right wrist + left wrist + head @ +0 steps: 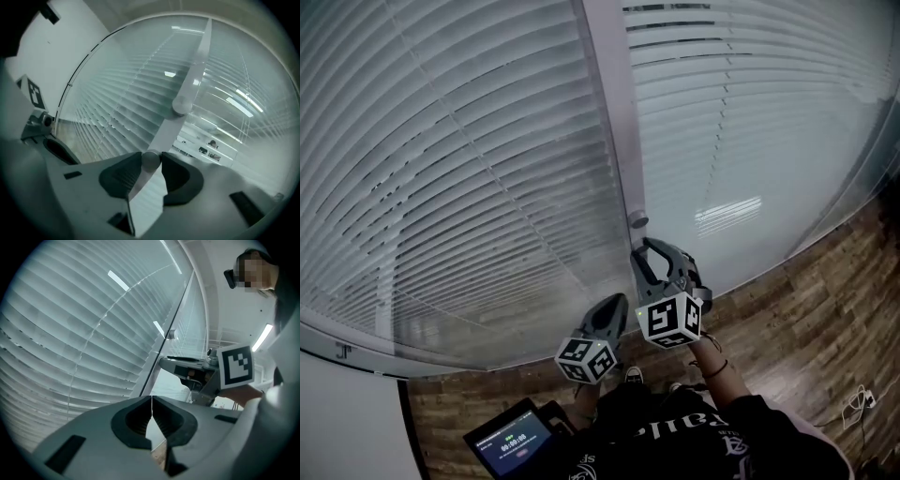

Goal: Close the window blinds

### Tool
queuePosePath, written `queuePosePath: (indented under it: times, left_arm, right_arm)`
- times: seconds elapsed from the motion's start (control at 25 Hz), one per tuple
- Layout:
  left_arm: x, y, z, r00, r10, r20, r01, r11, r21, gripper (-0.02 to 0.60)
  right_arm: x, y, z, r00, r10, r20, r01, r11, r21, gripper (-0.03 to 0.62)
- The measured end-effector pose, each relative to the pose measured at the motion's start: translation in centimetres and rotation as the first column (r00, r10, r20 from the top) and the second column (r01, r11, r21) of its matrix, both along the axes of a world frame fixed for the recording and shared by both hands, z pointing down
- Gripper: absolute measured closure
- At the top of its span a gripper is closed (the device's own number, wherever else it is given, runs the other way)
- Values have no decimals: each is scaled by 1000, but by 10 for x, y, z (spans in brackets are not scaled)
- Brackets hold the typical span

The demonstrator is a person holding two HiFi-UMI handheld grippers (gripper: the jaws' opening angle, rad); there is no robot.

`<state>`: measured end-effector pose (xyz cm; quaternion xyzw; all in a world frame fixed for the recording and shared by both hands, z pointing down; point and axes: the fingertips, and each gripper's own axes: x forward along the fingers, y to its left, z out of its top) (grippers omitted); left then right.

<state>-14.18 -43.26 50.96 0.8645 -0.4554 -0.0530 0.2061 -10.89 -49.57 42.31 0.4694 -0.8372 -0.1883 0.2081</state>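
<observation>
Slatted white blinds (pixel 459 187) hang behind glass on both sides of a grey upright frame post (pixel 614 112). The slats of the left blind lie nearly flat against the glass. My right gripper (pixel 644 246) reaches up to the post just below a round knob (pixel 639 222). In the right gripper view a second, lower knob (pixel 151 160) sits between the jaw tips with both pads touching it, while the upper knob (pixel 181 105) stands farther along the post. My left gripper (pixel 615 306) hangs lower and to the left, shut with nothing in it (pixel 151 405).
Wood-plank floor (pixel 806 309) runs along the foot of the glass wall. A dark device with a lit screen (pixel 514 439) stands at the lower left by the person's feet. A loose cable (pixel 860 405) lies on the floor at the right.
</observation>
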Motion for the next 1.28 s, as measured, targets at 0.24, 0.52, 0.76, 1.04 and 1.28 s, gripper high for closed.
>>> queuePosePath:
  times: [0.24, 0.52, 0.76, 1.04, 1.28]
  left_arm:
    - [-1, -2, 1, 1000, -2, 4, 2, 1000, -3, 575]
    - [3, 0, 2, 1000, -6, 8, 6, 1000, -8, 575]
    - [12, 4, 3, 1000, -7, 11, 7, 1000, -12, 575]
    - [33, 24, 2, 1000, -15, 20, 16, 1000, -27, 575]
    - [71, 71, 8, 998, -51, 23, 52, 998, -33, 575]
  right_arm:
    - [3, -2, -1, 982, 1, 186, 16, 996, -93, 453]
    - [4, 0, -2, 970, 1, 242, 23, 995, -97, 453]
    - [21, 7, 14, 916, 22, 400, 70, 975, -213, 451]
    - [61, 34, 48, 909, 77, 410, 71, 940, -333, 453]
    - [92, 93, 73, 922, 32, 387, 124, 920, -372, 453]
